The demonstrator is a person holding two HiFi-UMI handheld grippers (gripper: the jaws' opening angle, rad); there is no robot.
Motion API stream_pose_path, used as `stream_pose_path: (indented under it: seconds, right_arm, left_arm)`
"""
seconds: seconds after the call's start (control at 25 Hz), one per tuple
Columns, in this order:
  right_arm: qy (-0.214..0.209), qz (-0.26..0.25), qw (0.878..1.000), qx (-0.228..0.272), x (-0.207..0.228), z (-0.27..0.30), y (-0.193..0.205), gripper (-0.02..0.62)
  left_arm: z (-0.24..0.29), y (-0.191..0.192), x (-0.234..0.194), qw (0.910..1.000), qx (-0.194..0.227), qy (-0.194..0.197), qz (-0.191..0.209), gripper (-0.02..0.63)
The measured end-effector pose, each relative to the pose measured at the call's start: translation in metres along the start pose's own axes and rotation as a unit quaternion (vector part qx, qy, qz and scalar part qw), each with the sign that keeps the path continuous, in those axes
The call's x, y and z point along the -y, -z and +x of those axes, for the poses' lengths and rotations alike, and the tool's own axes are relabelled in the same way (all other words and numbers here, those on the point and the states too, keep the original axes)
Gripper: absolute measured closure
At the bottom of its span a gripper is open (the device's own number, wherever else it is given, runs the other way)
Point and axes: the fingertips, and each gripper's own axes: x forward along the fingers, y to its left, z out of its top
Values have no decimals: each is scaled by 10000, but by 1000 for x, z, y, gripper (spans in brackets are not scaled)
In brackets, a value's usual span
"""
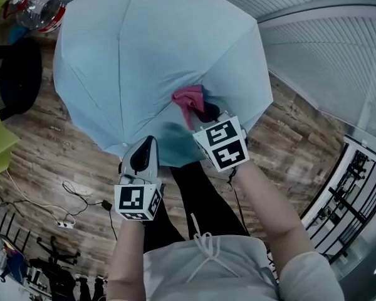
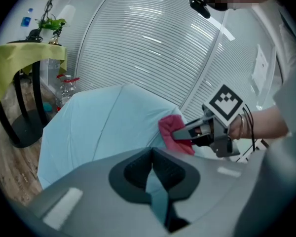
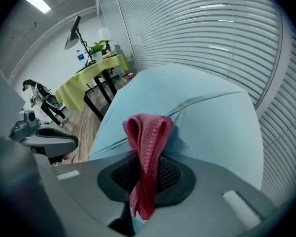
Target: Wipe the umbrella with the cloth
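Wood floor (image 1: 47,146) partly beneath umbrella (image 1: 150,61)

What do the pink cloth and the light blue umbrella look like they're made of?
The cloth: soft knitted or terry-like textile, matte, judging by its ribbed texture and limp folds. The umbrella: thin smooth fabric, probably synthetic, stretched taut in panels with seam lines between them; mostly matte.
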Motion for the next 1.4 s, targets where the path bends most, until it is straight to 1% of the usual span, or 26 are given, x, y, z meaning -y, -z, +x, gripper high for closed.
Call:
stream_pose_path:
  seconds: [0.2, 0.28, 0.36, 0.44, 0.56, 0.68, 0.88, 1.08, 1.24, 1.4]
  right_arm:
    - [-29, -24, 10000, 34, 29, -11, -12, 538]
    - [-4, -19, 10000, 95, 42, -17, -19, 538]
    - [83, 16, 9998, 178, 59, -25, -27, 538]
    - [162, 62, 9996, 229, 75, -32, -34, 538]
    - [264, 101, 9993, 225, 95, -35, -39, 538]
    - [396, 144, 9989, 187, 120, -35, -41, 538]
    - [617, 65, 9980, 109, 169, -24, -44, 538]
    - [1003, -2, 9949, 111, 211, -15, -45, 538]
    - [1302, -43, 9914, 147, 235, -15, -42, 538]
    - [1580, -66, 9873, 135, 245, -26, -37, 538]
  left_arm:
    - [22, -21, 12, 9999, 57, -66, 83, 600]
    - [28, -35, 16, 9998, 143, -83, 55, 600]
    - [32, -51, 23, 9996, 270, -43, -6, 600]
    - [38, -62, 29, 9995, 331, -7, 15, 600]
    - [49, -70, 35, 9995, 294, -38, 112, 600]
    - [60, -76, 39, 9996, 272, -76, 93, 600]
    - [76, -72, 47, 9997, 117, -103, 187, 600]
    - [80, -61, 46, 9996, -31, -167, 240, 600]
    - [80, -52, 49, 9994, -88, -190, 259, 600]
    - [78, -39, 53, 9996, -157, -149, 203, 600]
